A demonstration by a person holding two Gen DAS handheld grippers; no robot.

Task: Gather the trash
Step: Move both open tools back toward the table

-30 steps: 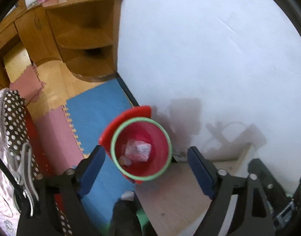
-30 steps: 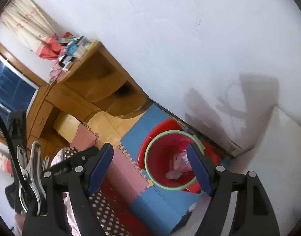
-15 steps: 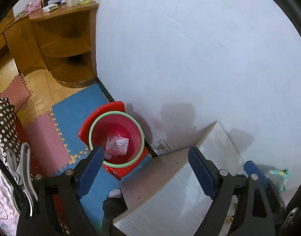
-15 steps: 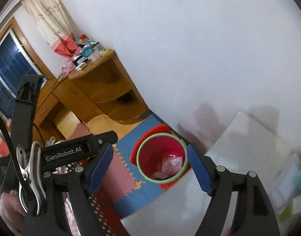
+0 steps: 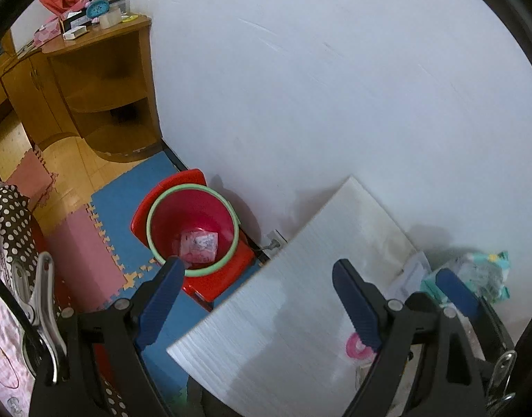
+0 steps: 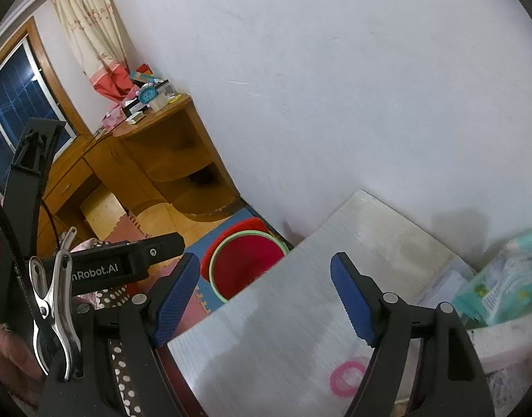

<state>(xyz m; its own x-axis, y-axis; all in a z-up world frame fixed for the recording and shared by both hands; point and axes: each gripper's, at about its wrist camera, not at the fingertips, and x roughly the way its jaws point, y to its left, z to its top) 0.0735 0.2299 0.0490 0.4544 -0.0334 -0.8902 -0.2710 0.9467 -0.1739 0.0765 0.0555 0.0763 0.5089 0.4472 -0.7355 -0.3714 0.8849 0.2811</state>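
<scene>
The landmark here is the round red plastic bin with a pale green rim (image 5: 193, 229), which stands on the blue foam floor mat (image 5: 127, 194) tight against the white wall (image 5: 335, 87), with a red plastic piece showing behind and under it. Inside the bin, on its bottom, lies a crumpled pink-and-white printed wrapper (image 5: 198, 245), the only trash seen in it; from the right wrist view the bin's inside (image 6: 247, 262) is partly cut off by the table edge and the wrapper is not visible. To the right of the bin, and higher, is the white ribbed-top table (image 5: 283, 312), its corner reaching the wall. The left gripper (image 5: 255, 302) hangs above the line where the table edge meets the bin, its blue-padded jaws wide apart and nothing between them. The right gripper (image 6: 266, 299) is likewise spread open and empty, over the table farther from the bin. On the table, well to the right of the bin, lies a small pink ring (image 6: 347, 377), and farther still, against the wall, a heap of teal-and-white plastic packaging (image 6: 509, 278) beside some white papers. Left of the bin, along the same wall, stands a wooden corner shelf unit (image 5: 106, 80) with a blue alarm clock (image 5: 97, 8) and boxes on top.
</scene>
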